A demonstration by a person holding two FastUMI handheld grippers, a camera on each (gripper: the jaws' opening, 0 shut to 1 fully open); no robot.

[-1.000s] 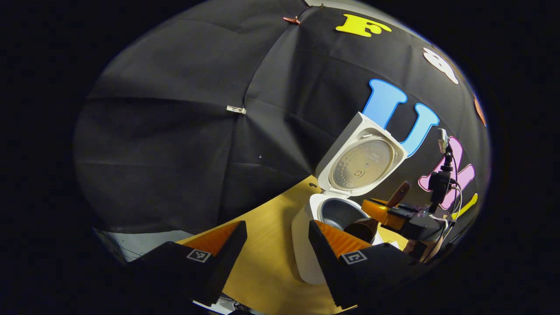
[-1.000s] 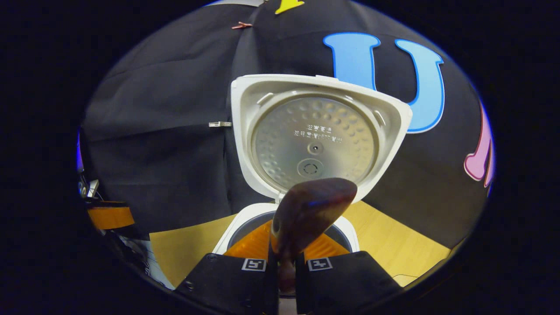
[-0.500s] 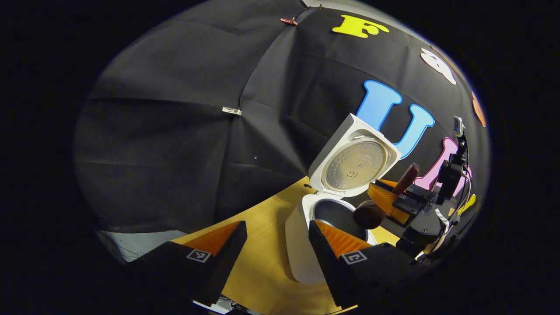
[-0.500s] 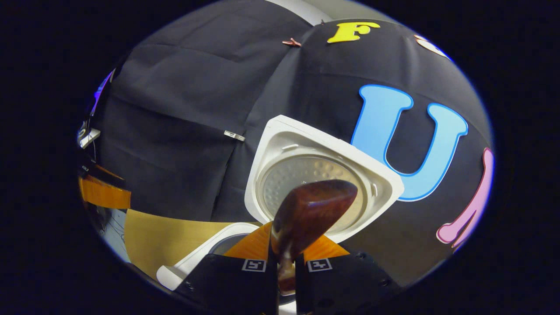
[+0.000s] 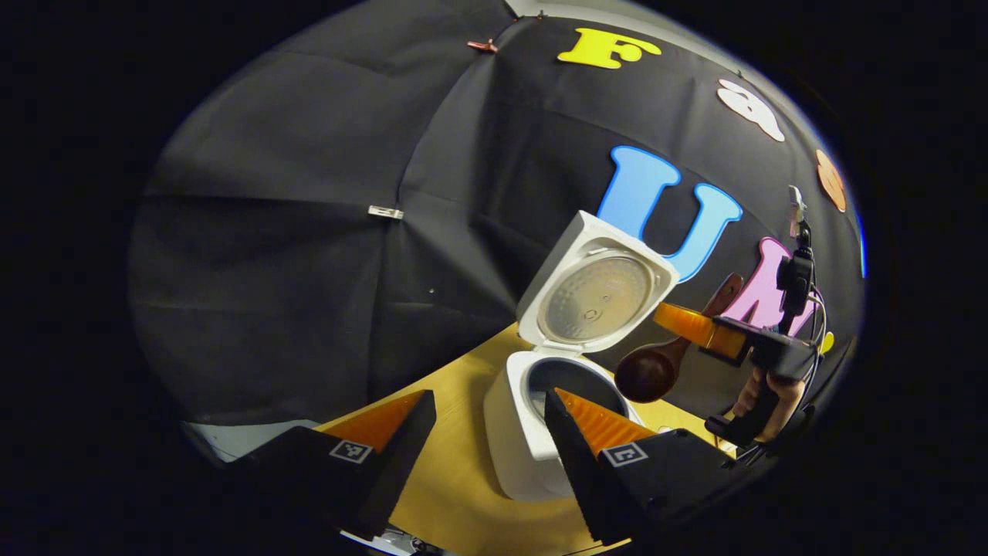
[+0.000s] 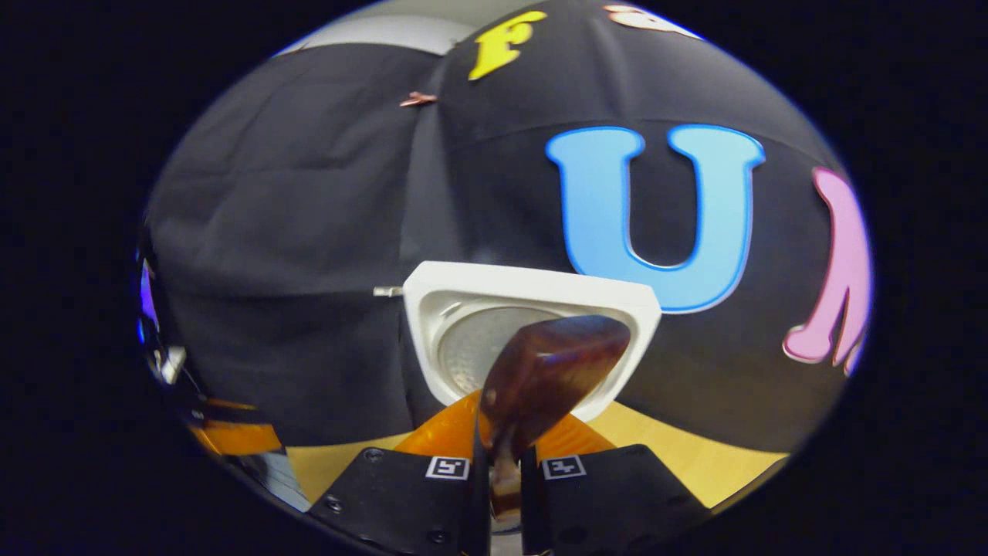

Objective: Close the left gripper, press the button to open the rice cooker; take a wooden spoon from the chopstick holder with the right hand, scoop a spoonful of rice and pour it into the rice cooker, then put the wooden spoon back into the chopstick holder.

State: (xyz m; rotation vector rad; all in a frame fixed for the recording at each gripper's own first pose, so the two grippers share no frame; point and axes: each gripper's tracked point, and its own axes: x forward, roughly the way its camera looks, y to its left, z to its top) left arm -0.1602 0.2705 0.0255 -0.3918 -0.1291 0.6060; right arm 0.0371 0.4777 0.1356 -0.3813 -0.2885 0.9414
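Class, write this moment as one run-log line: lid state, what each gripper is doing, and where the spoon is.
rice cooker: lid open | right gripper: shut on wooden spoon, bowl beside the cooker's opening | left gripper: open, holding nothing

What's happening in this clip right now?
A person's right gripper is shut on a wooden spoon, holding it up beside the rice cooker, whose lid stands open. The left gripper hangs open and empty nearby, above the wooden table.
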